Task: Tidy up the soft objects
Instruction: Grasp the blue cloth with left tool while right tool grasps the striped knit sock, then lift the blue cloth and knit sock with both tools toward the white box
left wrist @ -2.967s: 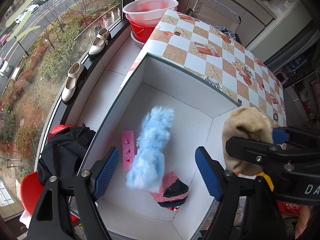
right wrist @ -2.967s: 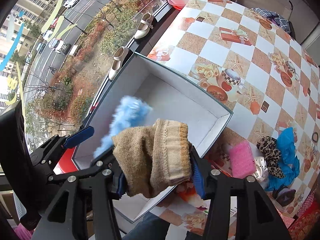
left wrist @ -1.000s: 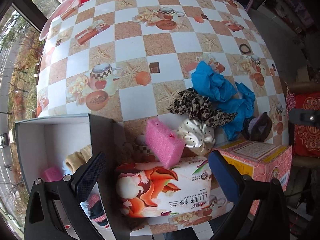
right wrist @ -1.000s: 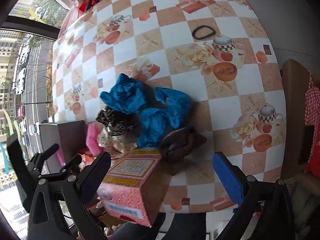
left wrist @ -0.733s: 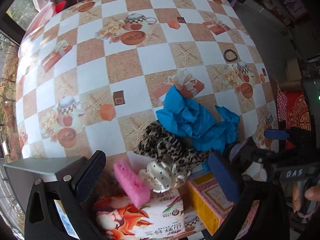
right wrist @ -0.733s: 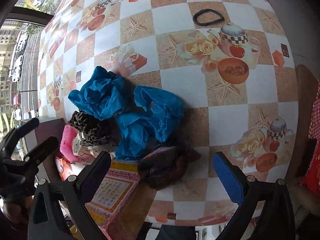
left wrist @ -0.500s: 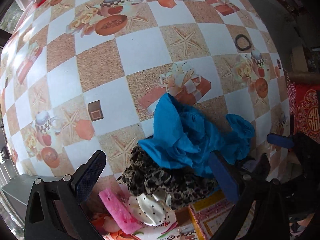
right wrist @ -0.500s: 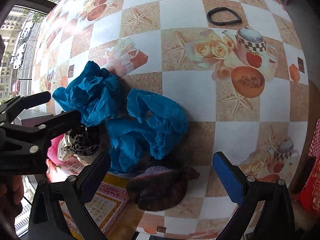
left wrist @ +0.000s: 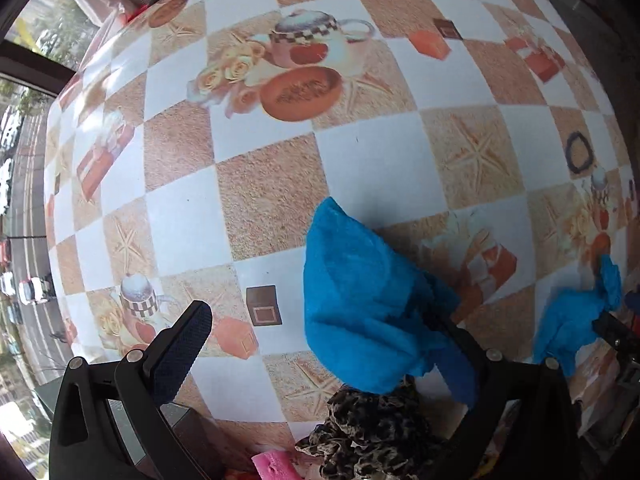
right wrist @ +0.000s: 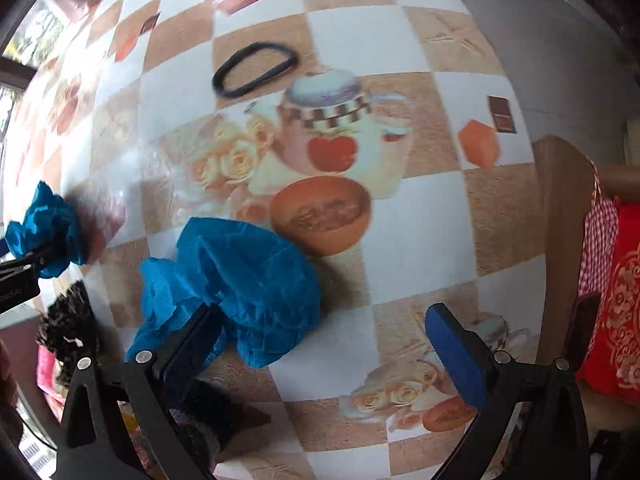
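Checkered surface fills both views more than half a second ago; both claws have dropped closer. The white box of 3 s ago is gone from view. Two blue fleecy cloths: one now lies between the spread fingers of the left claw, touching its right finger; the other sits at the left finger of the right claw, jaws wide, nothing pinched. One leopard-print scrunchie, one pink sponge, one black hair band.
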{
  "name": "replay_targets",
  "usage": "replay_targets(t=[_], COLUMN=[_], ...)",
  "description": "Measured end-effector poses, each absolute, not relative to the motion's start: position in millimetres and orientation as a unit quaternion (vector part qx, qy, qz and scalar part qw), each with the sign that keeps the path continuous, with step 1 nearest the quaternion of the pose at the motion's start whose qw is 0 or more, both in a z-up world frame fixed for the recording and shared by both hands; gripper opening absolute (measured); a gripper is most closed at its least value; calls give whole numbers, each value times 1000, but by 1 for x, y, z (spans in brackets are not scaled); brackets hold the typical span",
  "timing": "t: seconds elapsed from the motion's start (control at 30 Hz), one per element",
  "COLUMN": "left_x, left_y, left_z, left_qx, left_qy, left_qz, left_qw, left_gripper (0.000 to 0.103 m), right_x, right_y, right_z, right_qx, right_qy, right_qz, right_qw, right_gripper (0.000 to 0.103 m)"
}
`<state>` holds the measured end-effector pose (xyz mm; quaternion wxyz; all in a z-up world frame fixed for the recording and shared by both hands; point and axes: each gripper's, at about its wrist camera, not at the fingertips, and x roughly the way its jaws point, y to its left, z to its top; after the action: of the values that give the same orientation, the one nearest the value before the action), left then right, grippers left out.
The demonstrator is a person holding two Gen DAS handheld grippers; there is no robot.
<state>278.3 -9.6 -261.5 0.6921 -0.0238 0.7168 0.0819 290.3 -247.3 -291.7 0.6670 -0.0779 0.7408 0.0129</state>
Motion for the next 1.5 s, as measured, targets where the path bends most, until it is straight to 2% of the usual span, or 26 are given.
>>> replay_targets(t=[0.17, 0.27, 0.47, 0.7, 0.73, 0.77, 0.8, 0.83, 0.87, 0.9, 0.93, 1.1, 1.5], left_x=[273, 277, 271, 265, 265, 264, 261, 262, 264, 265, 264, 272, 248], left_y=[-1, -10, -19, -23, -23, -23, -11, -11, -13, -14, -14, -24, -104], left_z=[-245, -258, -285, -302, -301, -298, -292, -287, -283, -280, -278, -250, -168], left_qx=[-75, -73, -70, -66, -63, -58, -57, -54, -48, -47, -55, -72, -12], left_qy=[706, 722, 749, 769, 767, 762, 757, 750, 744, 741, 740, 712, 653], left_qz=[51, 47, 47, 52, 49, 46, 44, 41, 37, 29, 20, 5, -96], left_qw=[702, 686, 657, 634, 637, 643, 650, 658, 665, 669, 671, 698, 751], left_gripper=[103, 102, 102, 94, 92, 89, 80, 64, 53, 35, 30, 27, 27], right_x=[267, 243, 229, 225, 219, 218, 217, 216, 215, 216, 216, 216, 218], right_y=[-260, -246, -216, -207, -204, -206, -207, -208, -209, -211, -213, -233, -268], right_z=[-257, -252, -279, -307, -309, -309, -308, -306, -305, -301, -298, -267, -200], right_qx=[19, 44, 52, 26, 24, 23, 28, 26, 25, 26, 30, 61, 92], right_qy=[735, 749, 780, 806, 807, 806, 804, 803, 800, 797, 794, 768, 719], right_qz=[72, 116, 133, 101, 99, 100, 105, 105, 108, 111, 113, 112, 80], right_qw=[674, 651, 609, 582, 582, 583, 584, 586, 590, 593, 597, 627, 684], right_gripper=[102, 102, 102, 101, 96, 76, 64, 64, 60, 55, 55, 53, 53])
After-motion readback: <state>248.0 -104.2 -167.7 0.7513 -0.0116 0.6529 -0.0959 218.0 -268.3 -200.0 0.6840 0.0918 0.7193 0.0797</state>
